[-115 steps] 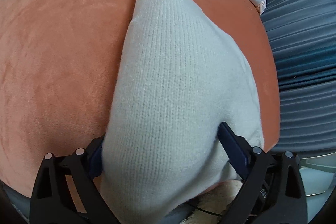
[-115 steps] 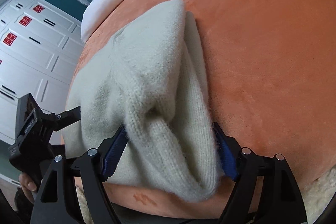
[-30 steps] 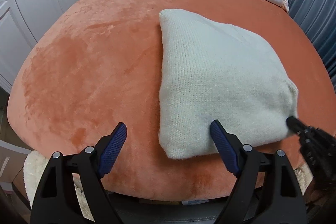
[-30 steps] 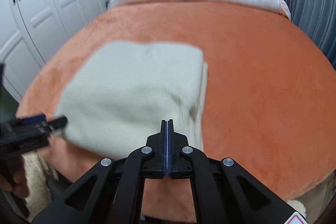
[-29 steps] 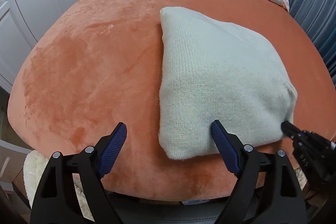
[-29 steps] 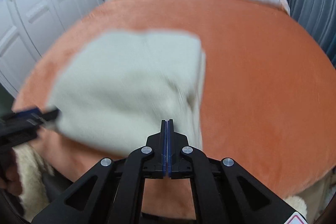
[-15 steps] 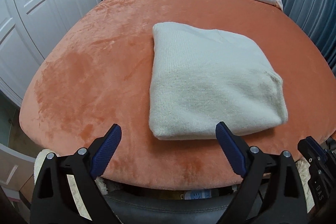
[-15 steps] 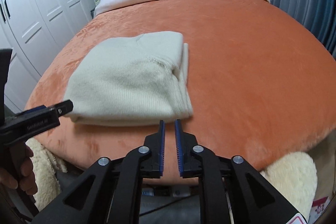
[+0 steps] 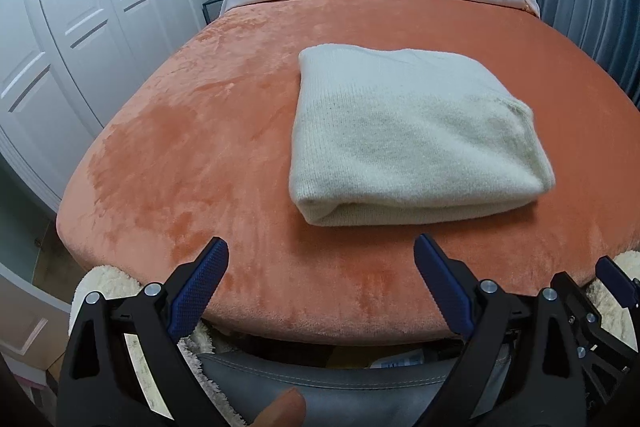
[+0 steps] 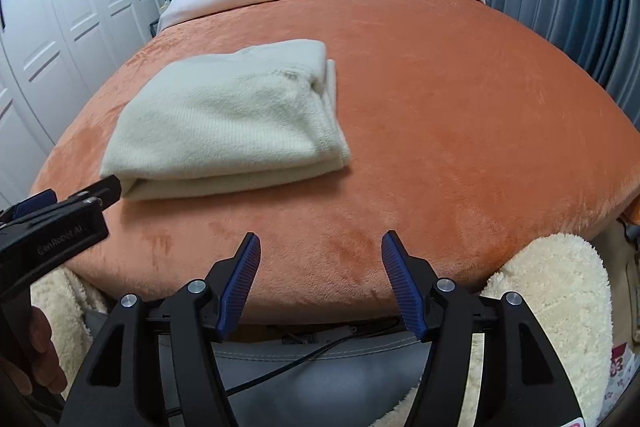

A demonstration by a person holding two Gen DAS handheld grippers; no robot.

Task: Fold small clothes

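Both grippers now pulled back from cream sweater [image 9: 412, 143], folded at 12 o'clock on orange blanket [image 9: 192, 155]. Left gripper [image 9: 320, 291] jaws spread, empty; right gripper [image 10: 320, 279] jaws, shut second ago, now spread too. Fold seems finished.

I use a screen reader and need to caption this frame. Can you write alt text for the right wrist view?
A folded cream sweater lies on an orange blanket covering a bed, left of centre. The open right tool hovers at the blanket's near edge, touching nothing, and the left tool pokes in from the left near the sweater's corner. White wardrobes stand at left.
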